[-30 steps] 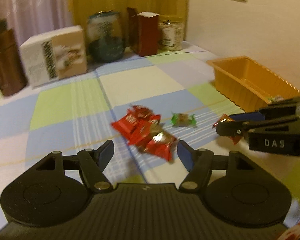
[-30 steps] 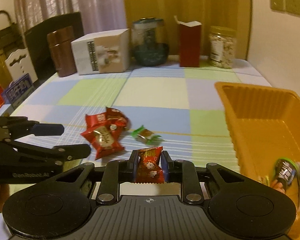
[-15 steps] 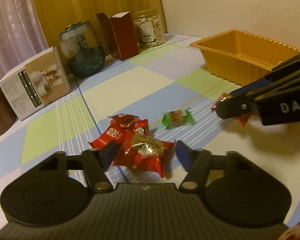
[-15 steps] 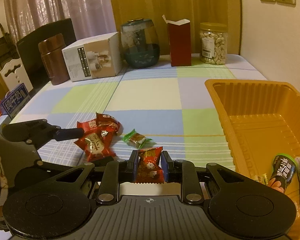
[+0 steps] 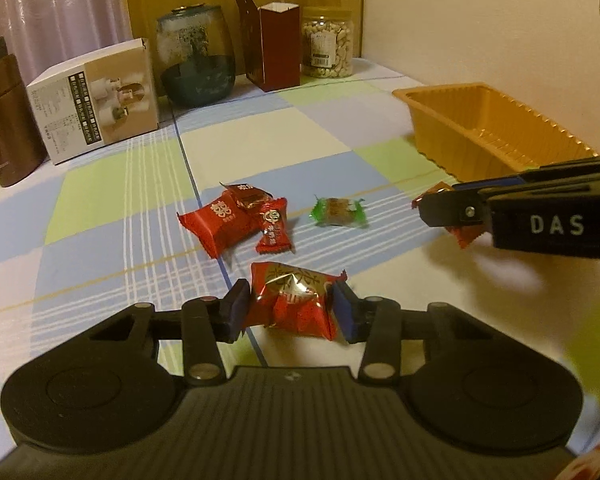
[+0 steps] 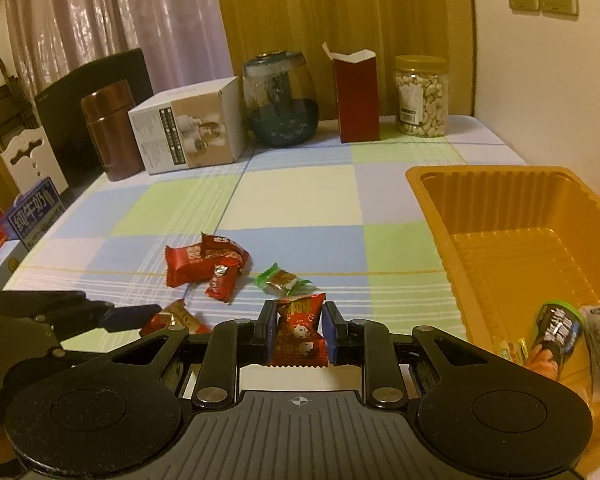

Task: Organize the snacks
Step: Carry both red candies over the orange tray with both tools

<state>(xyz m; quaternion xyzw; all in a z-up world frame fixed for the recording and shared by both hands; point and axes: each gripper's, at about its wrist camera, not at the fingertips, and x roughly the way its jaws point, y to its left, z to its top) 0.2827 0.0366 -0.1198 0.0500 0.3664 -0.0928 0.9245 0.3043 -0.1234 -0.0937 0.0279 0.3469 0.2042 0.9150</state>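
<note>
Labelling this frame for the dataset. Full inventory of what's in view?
loose red snack packets: three, red, touching in a cluster mid-table
green-wrapped candy: one, green, right of the cluster
orange tray: one, right side
tray contents: a few packets at the near end, count unclear
peanut jar: one, clear, back row
red carton: one, open top, back row
glass jar: one, dark, back row
white box: one, back row
brown canister: one, back left
left gripper: closing around a red-gold packet
right gripper: shut on a red packet
</note>
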